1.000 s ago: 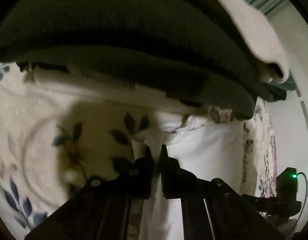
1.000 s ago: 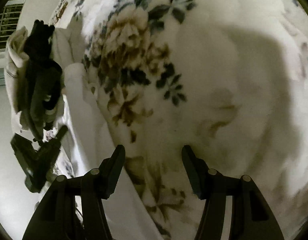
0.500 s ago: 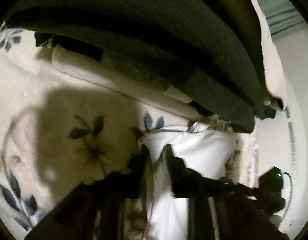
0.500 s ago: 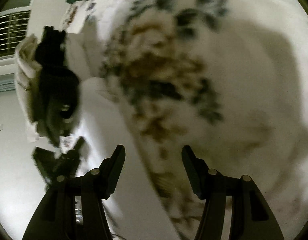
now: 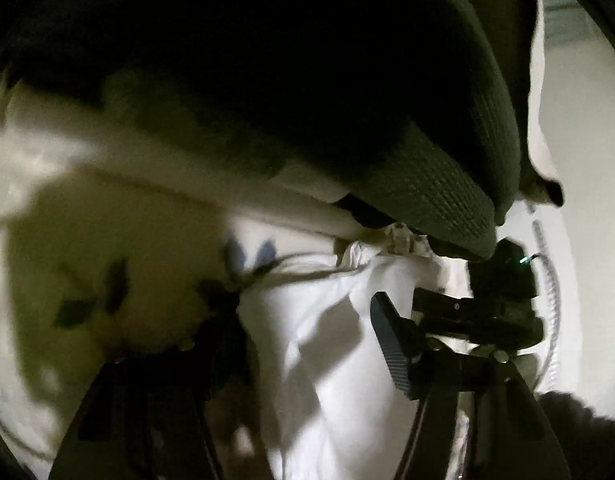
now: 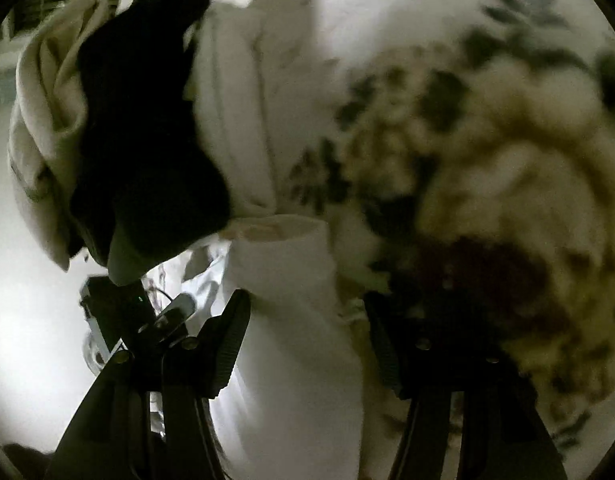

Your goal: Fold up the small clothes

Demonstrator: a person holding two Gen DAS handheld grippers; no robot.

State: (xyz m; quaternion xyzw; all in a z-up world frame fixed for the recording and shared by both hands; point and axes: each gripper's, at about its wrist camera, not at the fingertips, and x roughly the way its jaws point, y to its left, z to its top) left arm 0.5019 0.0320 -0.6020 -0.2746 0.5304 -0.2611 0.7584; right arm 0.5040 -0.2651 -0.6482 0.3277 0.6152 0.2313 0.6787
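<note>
White cloth (image 5: 327, 344), a small garment, lies on the floral blanket (image 5: 119, 248) with its long axis running away from both cameras toward the stack (image 5: 427, 184) of folded dark and pale pieces beyond. In the left wrist view it sits directly between the fingers of the left gripper (image 5: 307, 320), whose jaws stand wide apart with nothing clamped; the left finger is blurred and dark, so whether it touches the fabric I cannot tell. In the right wrist view the same cloth (image 6: 291, 320) fills the gap of the right gripper (image 6: 307, 316), jaws also spread wide and holding nothing, with its folded near end just ahead of the tips.

Both grippers flank the one garment, close together; each shows in the other's view at the cloth's outer edge. The left looks slightly nearer the upper edge, judging by the hem beside its tips.

Count: one white garment in hand, one stack, several folded pieces in it (exact number unclear), two grippers, one blanket.

Likely next is a pinch on an edge to fold it lengthwise.
</note>
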